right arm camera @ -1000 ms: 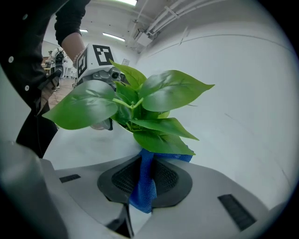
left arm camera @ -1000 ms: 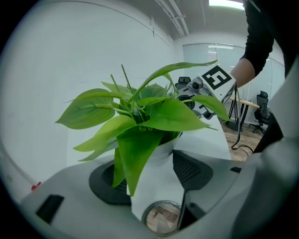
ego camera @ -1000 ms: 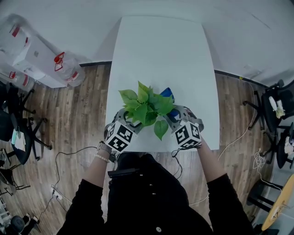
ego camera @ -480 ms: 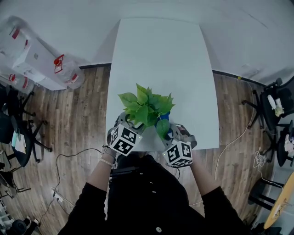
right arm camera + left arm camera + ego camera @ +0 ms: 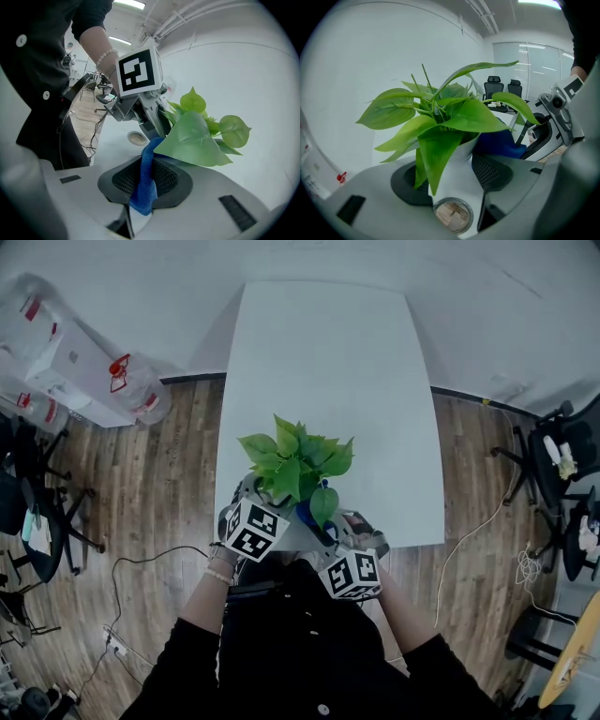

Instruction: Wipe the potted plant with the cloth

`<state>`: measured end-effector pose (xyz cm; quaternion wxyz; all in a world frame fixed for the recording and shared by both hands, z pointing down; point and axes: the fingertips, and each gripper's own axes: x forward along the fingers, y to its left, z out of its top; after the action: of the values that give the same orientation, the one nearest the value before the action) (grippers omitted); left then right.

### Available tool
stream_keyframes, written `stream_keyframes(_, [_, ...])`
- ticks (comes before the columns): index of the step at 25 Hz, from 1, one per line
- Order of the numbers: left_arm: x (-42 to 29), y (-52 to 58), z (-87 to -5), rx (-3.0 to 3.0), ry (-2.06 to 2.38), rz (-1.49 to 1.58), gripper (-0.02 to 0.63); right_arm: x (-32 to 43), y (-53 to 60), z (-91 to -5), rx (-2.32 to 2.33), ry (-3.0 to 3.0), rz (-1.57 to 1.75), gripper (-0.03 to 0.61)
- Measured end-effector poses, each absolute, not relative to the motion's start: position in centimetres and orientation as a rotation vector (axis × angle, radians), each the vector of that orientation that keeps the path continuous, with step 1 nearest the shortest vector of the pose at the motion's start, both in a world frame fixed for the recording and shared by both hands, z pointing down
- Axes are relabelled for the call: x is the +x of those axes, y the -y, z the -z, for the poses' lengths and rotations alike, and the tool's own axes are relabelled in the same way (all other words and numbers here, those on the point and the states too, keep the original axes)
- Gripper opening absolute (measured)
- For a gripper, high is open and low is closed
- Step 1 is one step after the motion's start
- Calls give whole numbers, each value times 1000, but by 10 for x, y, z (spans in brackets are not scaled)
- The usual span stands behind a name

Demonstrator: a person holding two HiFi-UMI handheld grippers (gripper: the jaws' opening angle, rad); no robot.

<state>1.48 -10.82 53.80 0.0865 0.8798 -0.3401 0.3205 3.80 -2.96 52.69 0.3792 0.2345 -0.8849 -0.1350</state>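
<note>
Table (image 5: 328, 362) under potted plant (image 5: 295, 465), floor (image 5: 169, 474) seemingly wood

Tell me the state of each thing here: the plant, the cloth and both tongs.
left tongs: shut on the potted plant.
right tongs: shut on the cloth.
potted plant: upright near the table edge, held by its pot.
cloth: bunched, raised to the leaves.

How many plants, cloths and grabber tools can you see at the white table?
Potted plant: 1
Blue cloth: 1
Grippers: 2, the left gripper around the pot and the right gripper holding the cloth
Total: 4
</note>
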Motion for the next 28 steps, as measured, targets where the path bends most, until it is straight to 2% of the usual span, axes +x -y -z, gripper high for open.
stream_keyframes(8, [14, 109, -538, 2632, 1003, -954, 275, 98, 29, -523, 648, 2182, 374, 87])
stream_keyframes(16, [13, 110, -538, 2647, 973, -965, 270, 147, 84, -507, 785, 2091, 409, 87])
stream_keyframes(22, [12, 109, -539, 2644, 972, -971, 268, 145, 133, -504, 772, 2022, 528, 87])
stream_keyframes(28, [14, 109, -539, 2628, 990, -962, 264, 113, 146, -515, 748, 2077, 489, 87])
